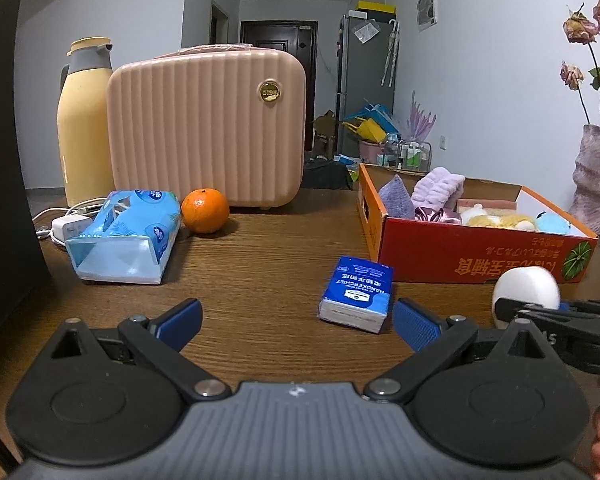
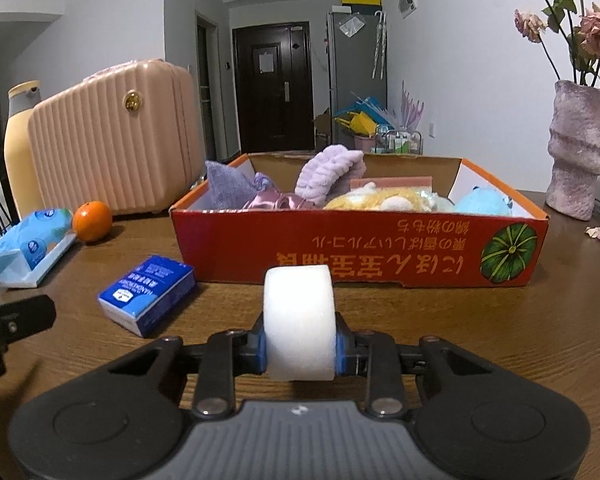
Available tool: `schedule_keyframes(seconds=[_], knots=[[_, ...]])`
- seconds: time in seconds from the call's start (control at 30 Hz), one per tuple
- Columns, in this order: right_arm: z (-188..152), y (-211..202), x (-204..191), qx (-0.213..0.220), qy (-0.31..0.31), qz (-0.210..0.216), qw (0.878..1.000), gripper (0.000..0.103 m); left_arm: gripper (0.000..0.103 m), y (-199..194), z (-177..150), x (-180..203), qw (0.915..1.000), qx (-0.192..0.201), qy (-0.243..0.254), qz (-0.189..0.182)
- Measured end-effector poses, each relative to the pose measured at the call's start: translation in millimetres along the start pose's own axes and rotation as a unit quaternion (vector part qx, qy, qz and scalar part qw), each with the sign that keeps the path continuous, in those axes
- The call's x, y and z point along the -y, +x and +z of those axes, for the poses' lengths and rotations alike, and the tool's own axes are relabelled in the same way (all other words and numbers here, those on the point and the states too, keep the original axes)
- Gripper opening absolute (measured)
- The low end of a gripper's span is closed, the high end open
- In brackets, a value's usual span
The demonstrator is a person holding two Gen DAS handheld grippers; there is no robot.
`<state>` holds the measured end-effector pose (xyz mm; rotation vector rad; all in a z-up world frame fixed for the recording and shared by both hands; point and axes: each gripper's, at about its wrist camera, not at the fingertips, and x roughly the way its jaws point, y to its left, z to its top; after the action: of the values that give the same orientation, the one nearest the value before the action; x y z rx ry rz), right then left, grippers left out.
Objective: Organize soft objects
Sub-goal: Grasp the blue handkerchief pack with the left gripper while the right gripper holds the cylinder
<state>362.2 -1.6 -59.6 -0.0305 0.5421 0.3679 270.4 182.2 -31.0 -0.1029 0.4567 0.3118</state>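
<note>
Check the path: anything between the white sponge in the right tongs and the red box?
Nothing visible on the table between them. The white sponge, clamped in the right tongs, faces the red box; only the box's near wall must be cleared. The blue tissue pack lies off to the left.

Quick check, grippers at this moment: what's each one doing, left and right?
Left gripper: jaws open, nothing between them.
Right gripper: jaws shut on the white foam roll.

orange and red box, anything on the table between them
Only bare table between the orange and the red box, in the right wrist view.
</note>
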Motion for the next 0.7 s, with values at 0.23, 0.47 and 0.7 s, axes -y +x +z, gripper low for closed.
schedule_keyframes(seconds=[0.23, 0.47, 0.7], knots=[[3.8, -1.7, 10.3, 0.015, 0.003, -0.006, 1.000, 0.029, 0.103, 12.8, 3.3, 0.7, 1.0000, -0.007, 0.001, 0.003], [8.2, 1.4, 26.5, 0.023, 0.010, -0.017, 1.000, 0.029, 0.103, 30.4, 10.0, 6.9, 0.9998, -0.014, 0.006, -0.008], [12.5, 7.5, 48.1, 0.030, 0.020, -0.032, 0.999, 0.029, 0.103, 51.2, 15.7, 21.2, 0.9990, -0.028, 0.025, -0.026]])
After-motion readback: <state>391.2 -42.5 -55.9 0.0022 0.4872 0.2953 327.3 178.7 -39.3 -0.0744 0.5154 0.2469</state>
